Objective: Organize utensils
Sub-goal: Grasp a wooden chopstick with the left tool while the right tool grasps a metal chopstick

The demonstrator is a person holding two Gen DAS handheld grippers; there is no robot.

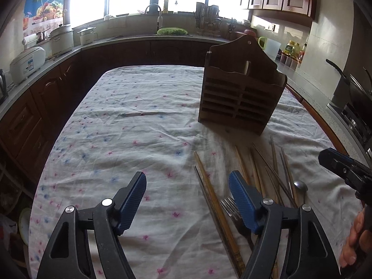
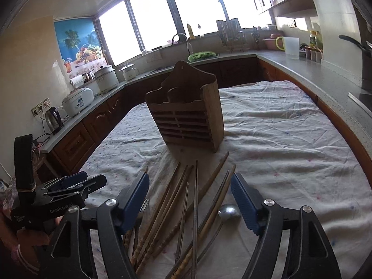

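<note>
A: Kitchen, cloth-covered table (image 2: 290, 139), counters on three sides. Nearest item?

B: Right gripper (image 2: 189, 186), fingers partly open, nothing between the pads. It hangs directly over the utensil pile.

A: Pile contents?

B: Chopsticks (image 2: 176, 200), wooden and metal, fanned on the cloth; one fork (image 2: 142, 207) at the left edge; one spoon (image 2: 229, 211) at the right, bowl just beside the right finger. Long axes run roughly away from the camera, toward the holder.

A: Left gripper?

B: Left gripper (image 1: 187, 186), fingers likewise partly open and empty. It sits over bare cloth; the chopsticks (image 1: 215, 197) start at its right finger, with most of the pile further right.

A: Which hand is nearer?

B: The right, by my reading: the pile lies between its fingers, lengthwise, so closing would catch several sticks at once.

A: Farthest item?

B: Wooden holder (image 2: 186, 114), upright, two compartments, just beyond the chopstick tips. One pale handle (image 1: 247, 68) already stands inside.
</note>
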